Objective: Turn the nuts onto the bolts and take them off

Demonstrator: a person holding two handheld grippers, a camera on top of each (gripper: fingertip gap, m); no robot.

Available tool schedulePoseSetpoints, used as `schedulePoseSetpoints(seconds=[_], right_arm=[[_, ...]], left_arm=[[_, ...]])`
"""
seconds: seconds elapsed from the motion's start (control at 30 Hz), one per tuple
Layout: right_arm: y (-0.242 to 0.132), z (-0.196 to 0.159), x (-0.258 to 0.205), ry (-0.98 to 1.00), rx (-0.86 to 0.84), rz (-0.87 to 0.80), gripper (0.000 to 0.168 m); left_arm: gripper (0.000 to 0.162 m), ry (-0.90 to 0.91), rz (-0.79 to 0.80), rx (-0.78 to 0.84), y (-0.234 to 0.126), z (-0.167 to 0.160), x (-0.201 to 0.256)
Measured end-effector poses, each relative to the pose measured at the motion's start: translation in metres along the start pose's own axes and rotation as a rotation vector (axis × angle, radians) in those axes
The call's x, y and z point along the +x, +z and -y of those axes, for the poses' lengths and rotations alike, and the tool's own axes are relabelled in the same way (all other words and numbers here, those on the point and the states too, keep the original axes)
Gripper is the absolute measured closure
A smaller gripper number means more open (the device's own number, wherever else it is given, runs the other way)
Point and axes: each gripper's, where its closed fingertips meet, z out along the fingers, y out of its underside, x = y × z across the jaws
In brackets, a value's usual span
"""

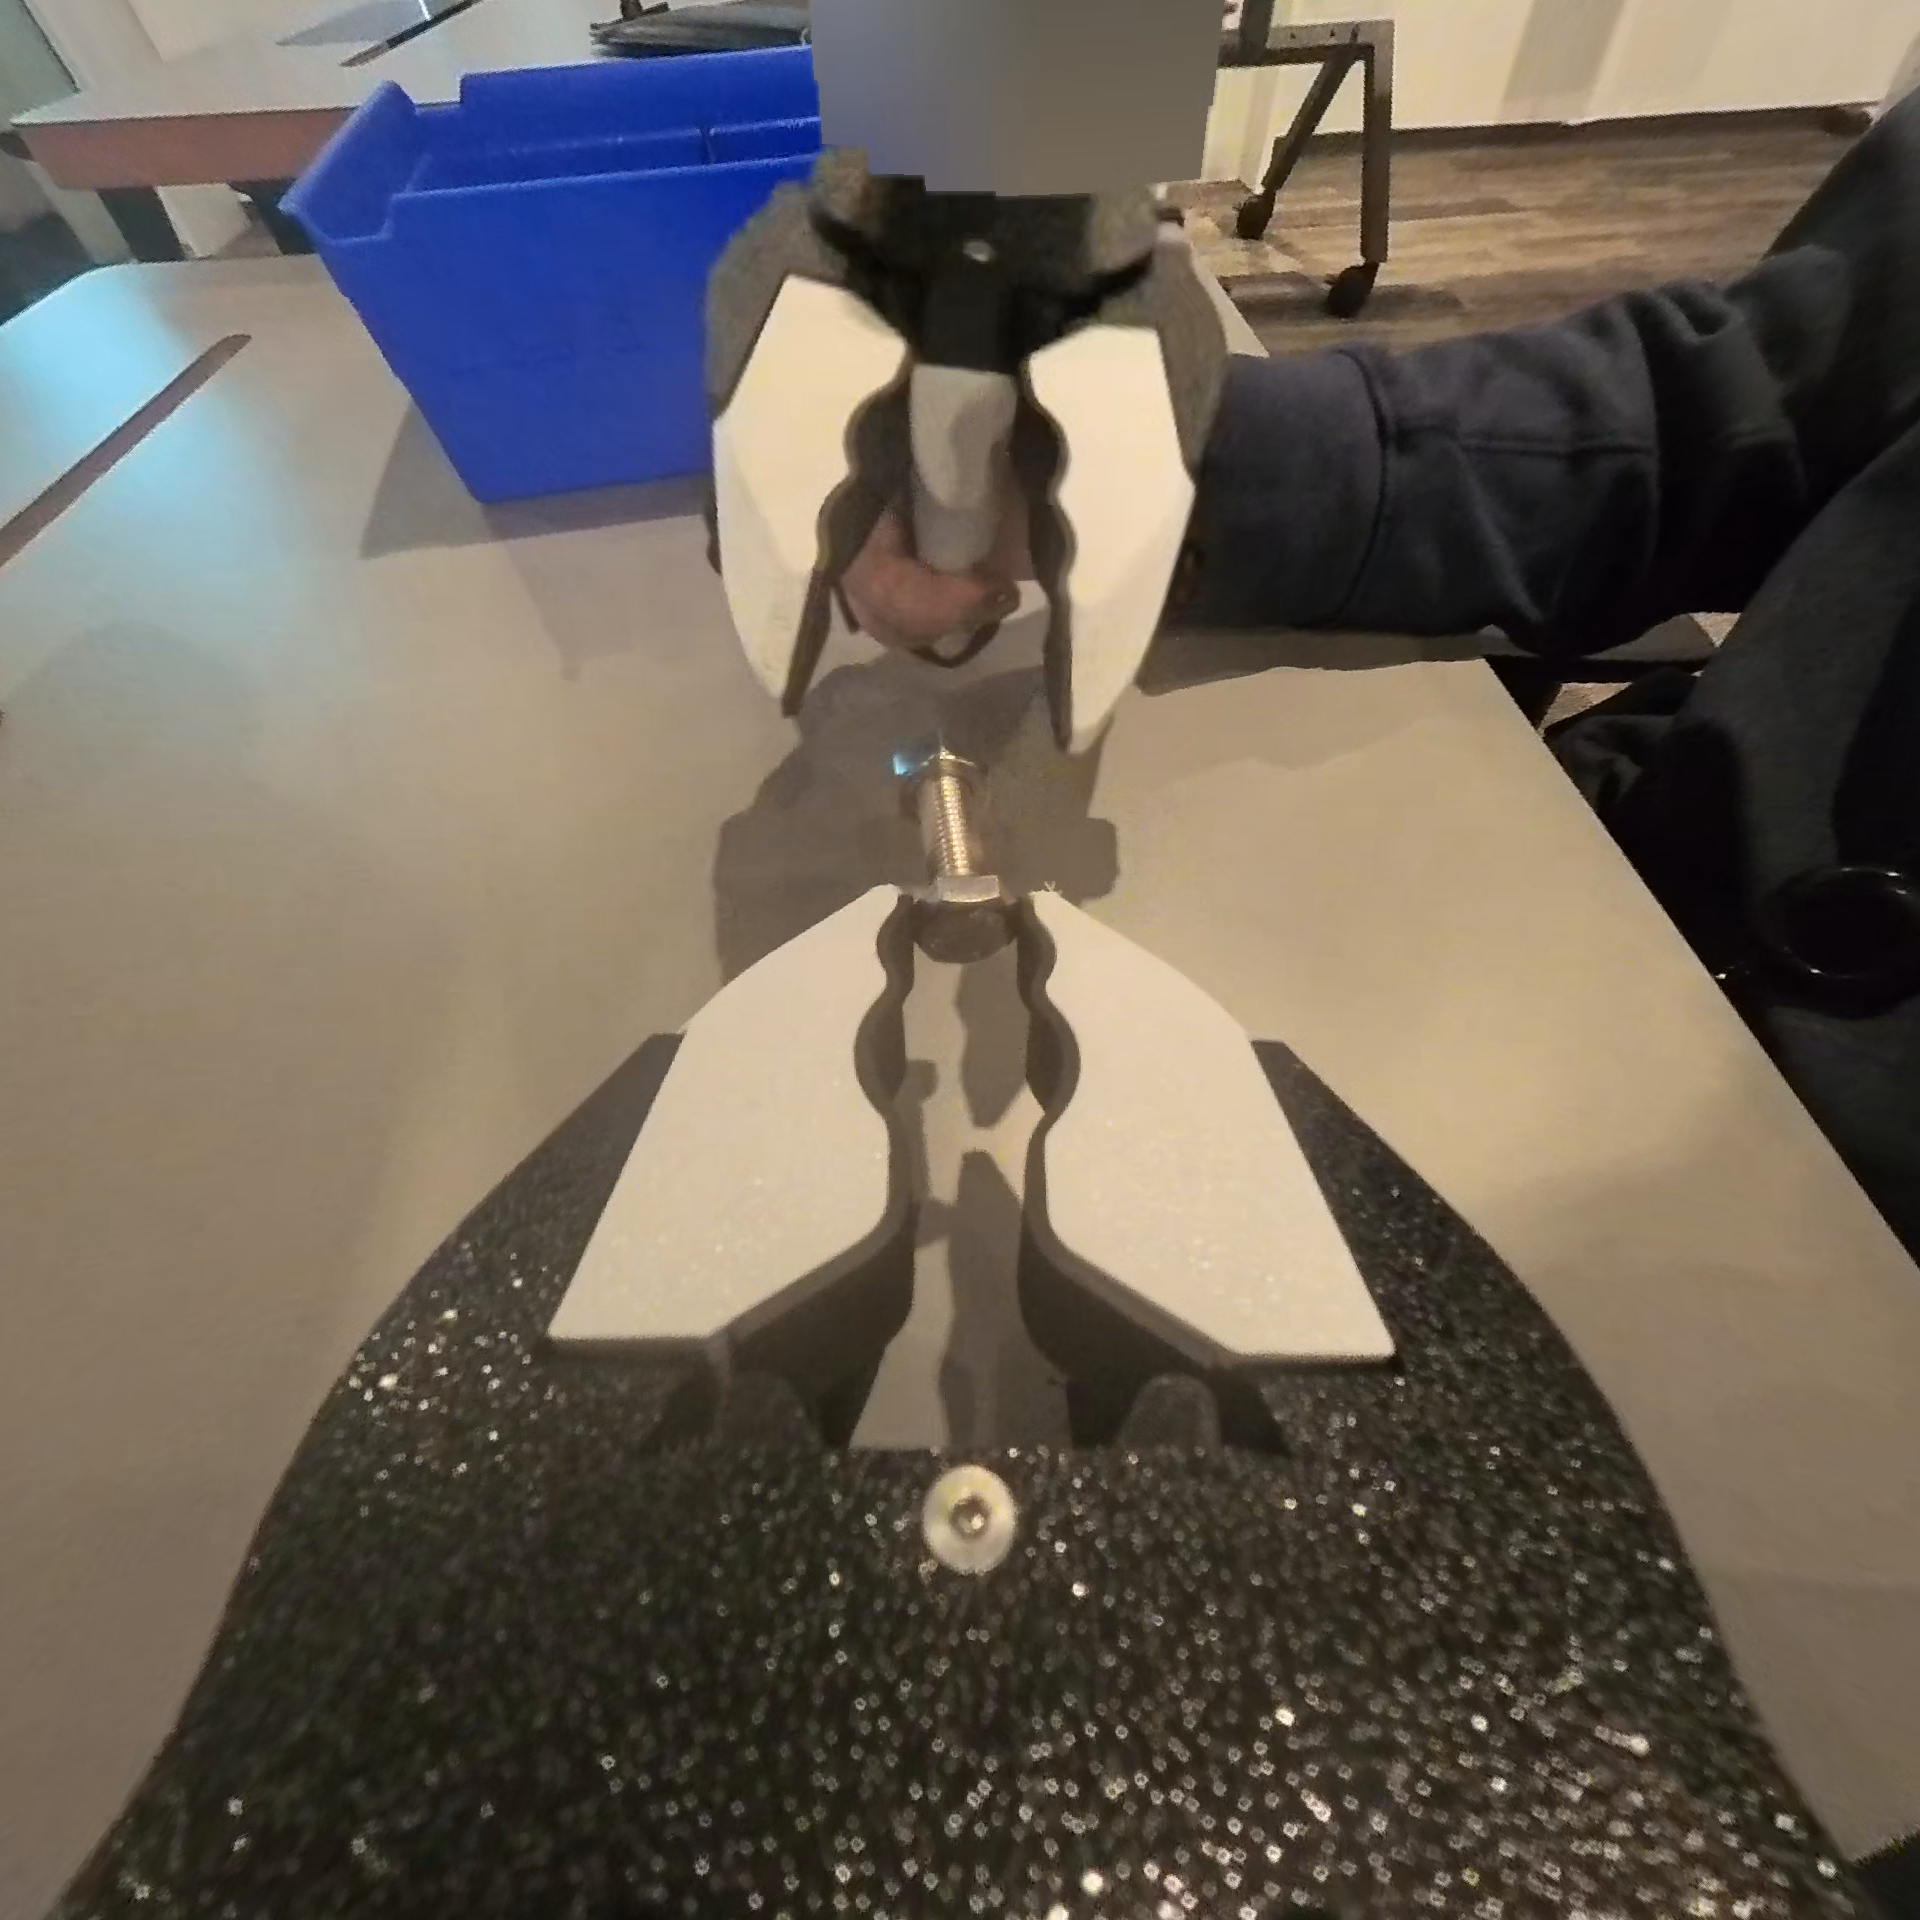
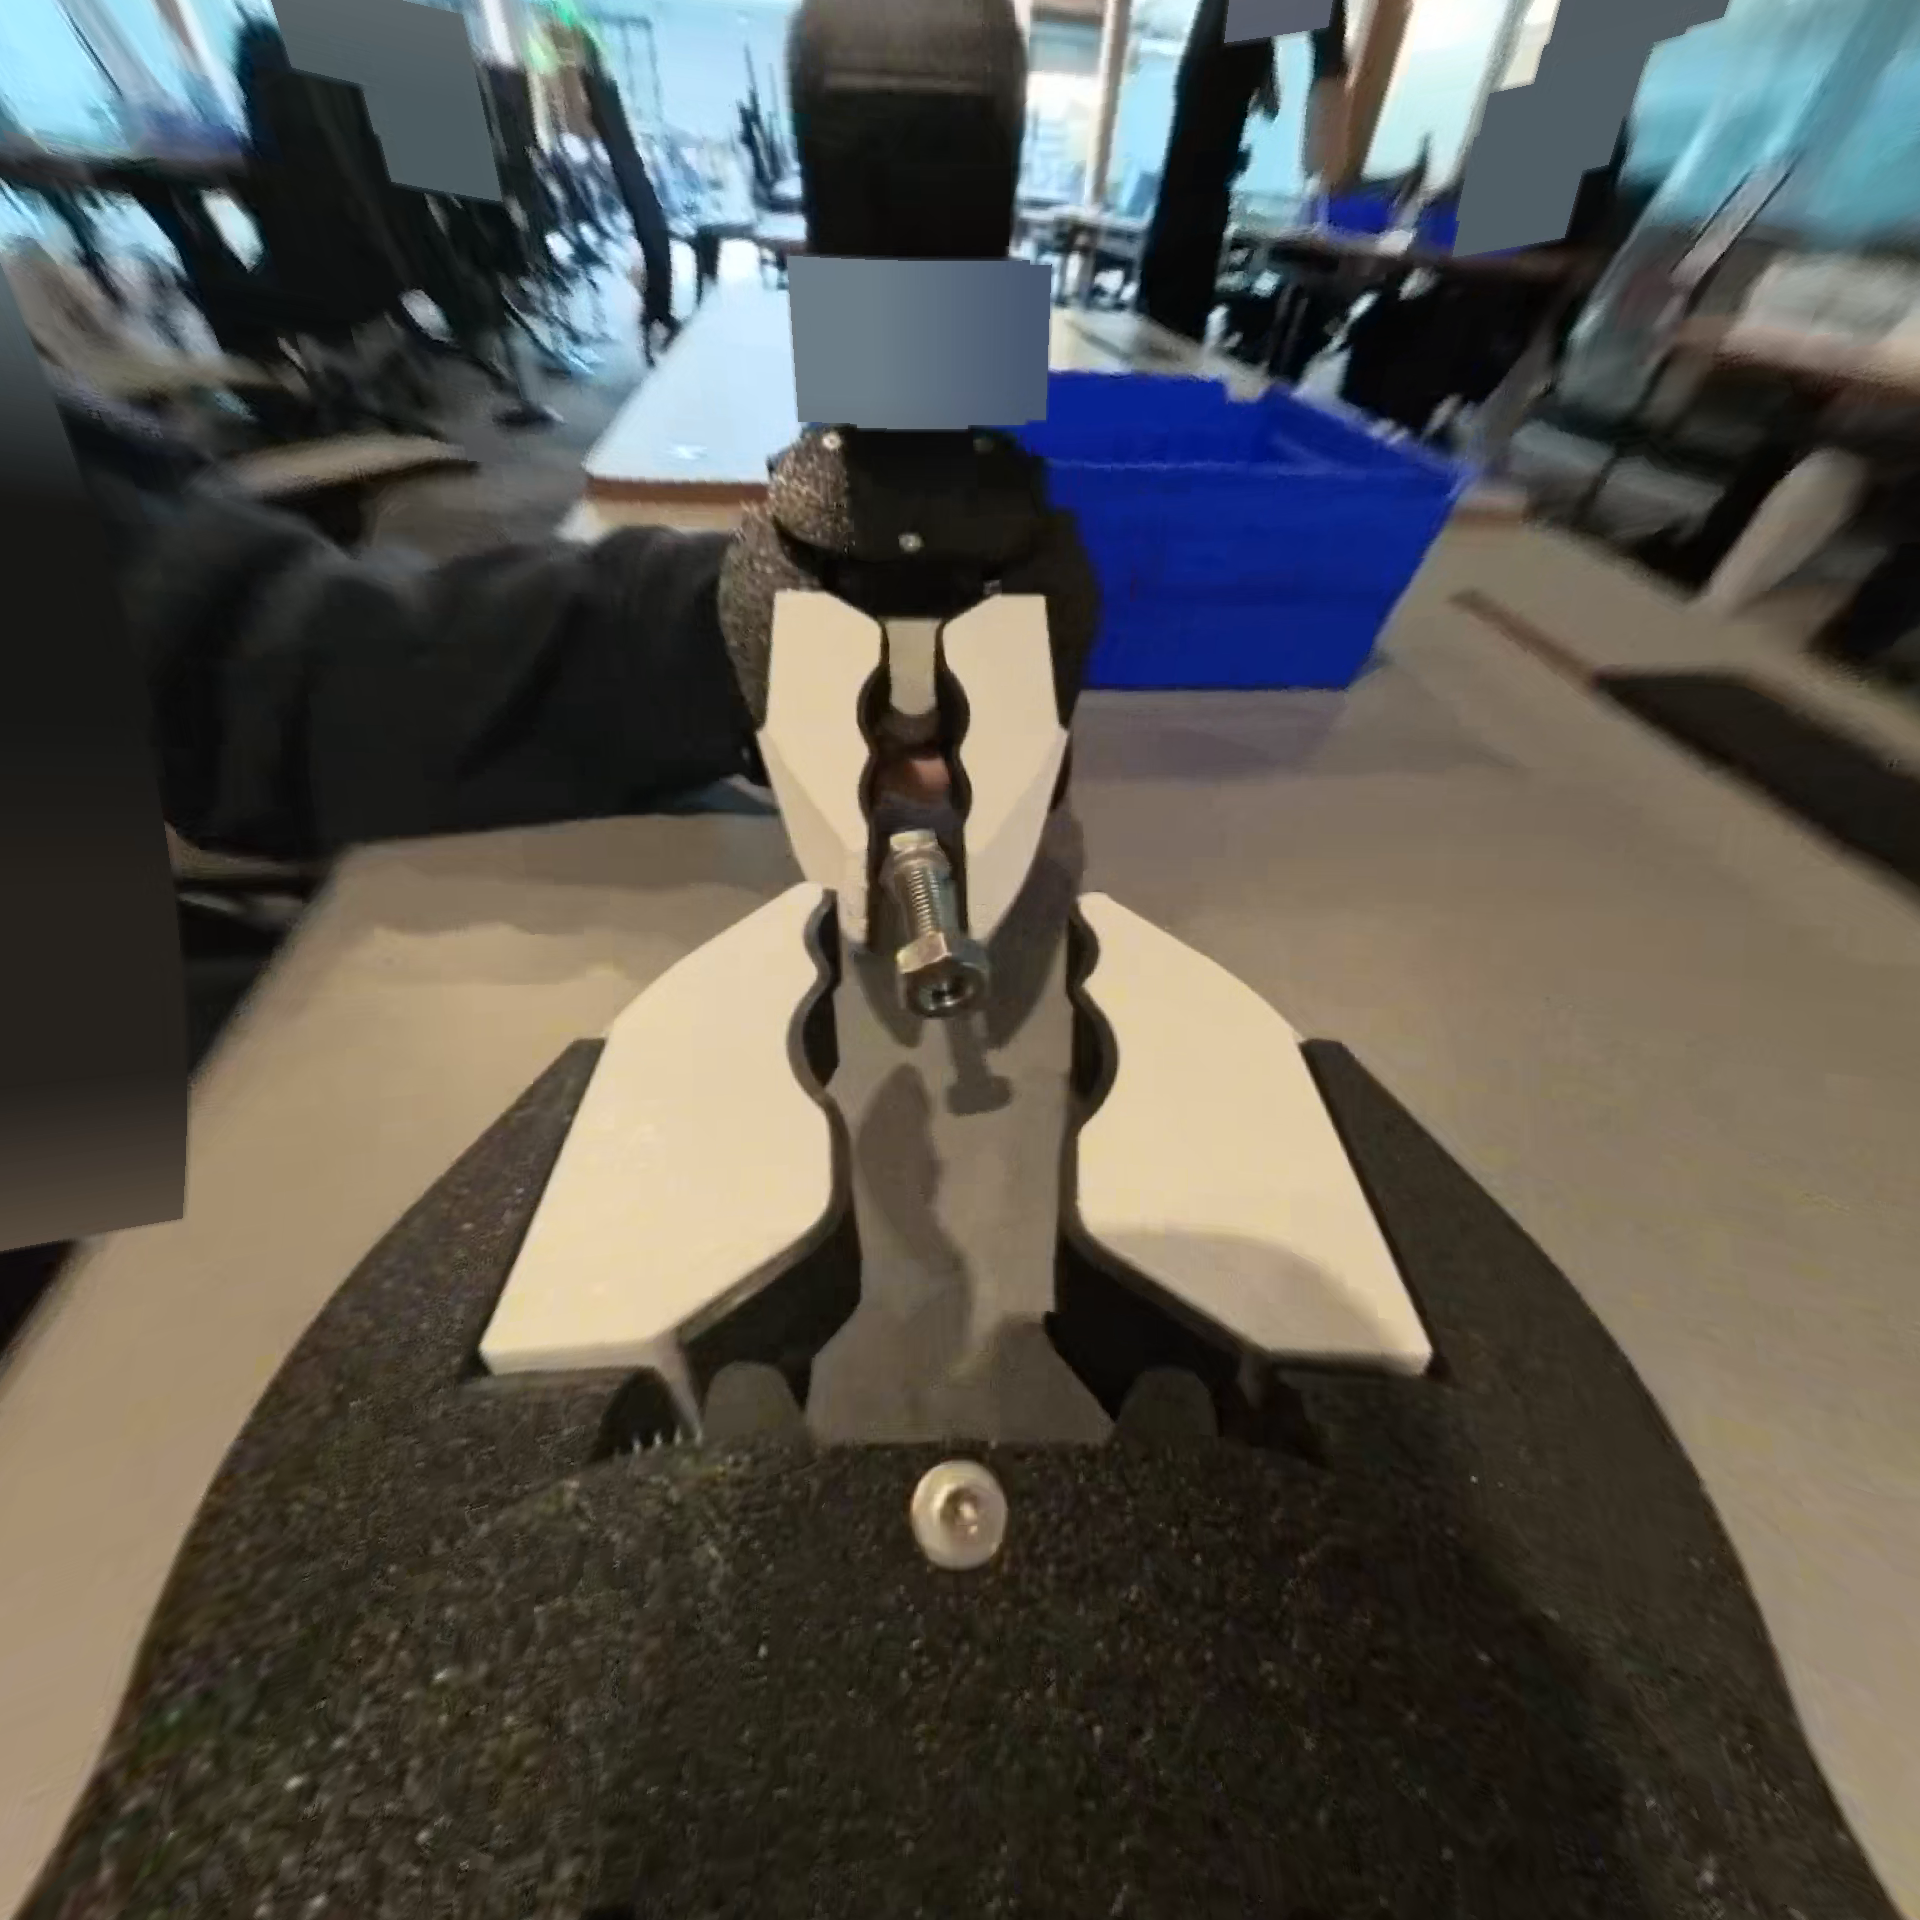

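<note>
Bolt held between two facing claws

The left claw (image 1: pixel 958 914) is clamping the bolt (image 1: pixel 940 831) by its hex head, holding it level above the grey table (image 1: pixel 364 935). A nut (image 2: pixel 943 971) is sitting at the threaded end. The right claw (image 2: pixel 951 956) is facing it with fingers spread apart, tips just beside the nut, not gripping. A blue bin (image 1: pixel 582 312) is standing behind

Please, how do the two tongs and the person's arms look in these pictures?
Both the left tongs and the right tongs have flat white wedge-shaped fingers with wavy black inner edges, on a sparkly black textured body carrying one silver screw. A pale grey handle shows on the right one. The arms wear dark navy sleeves.
</note>
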Motion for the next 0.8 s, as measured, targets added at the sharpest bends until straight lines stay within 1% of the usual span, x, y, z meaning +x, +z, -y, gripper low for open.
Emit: schedulePoseSetpoints(seconds=[0.03,0.07,0.13,0.33,0.47,0.53,0.63,0.7,0.8], right_arm=[[-0.001,-0.002,-0.003,0.099,-0.009,0.054,0.134],[-0.002,-0.003,-0.004,0.19,-0.015,0.091,0.135],[-0.003,-0.005,-0.005,0.309,-0.012,0.144,0.141],[-0.001,-0.012,-0.003,0.444,-0.04,0.167,0.142],[0.0,-0.013,-0.009,0.557,-0.046,0.242,0.147],[0.0,-0.013,-0.009,0.564,-0.044,0.247,0.149],[0.001,-0.012,-0.007,0.464,-0.04,0.208,0.149],[0.002,-0.012,-0.005,0.281,-0.034,0.147,0.149],[0.002,-0.008,-0.003,-0.076,-0.006,0.045,0.149]], left_arm=[[0.143,0.003,0.0,-0.001,0.0,0.0,0.0],[0.143,0.004,0.0,-0.001,0.0,0.0,0.0],[0.144,0.006,-0.002,0.0,0.0,0.001,0.001],[0.144,0.021,0.004,0.01,-0.001,0.003,0.001],[0.144,0.025,-0.002,0.012,-0.001,0.004,0.003],[0.144,0.025,-0.003,0.013,-0.001,0.005,0.003],[0.144,0.018,-0.002,0.016,-0.002,0.005,0.002],[0.144,0.017,0.001,0.016,-0.003,0.005,0.002],[0.144,0.011,-0.003,0.023,-0.004,0.005,0.002]])
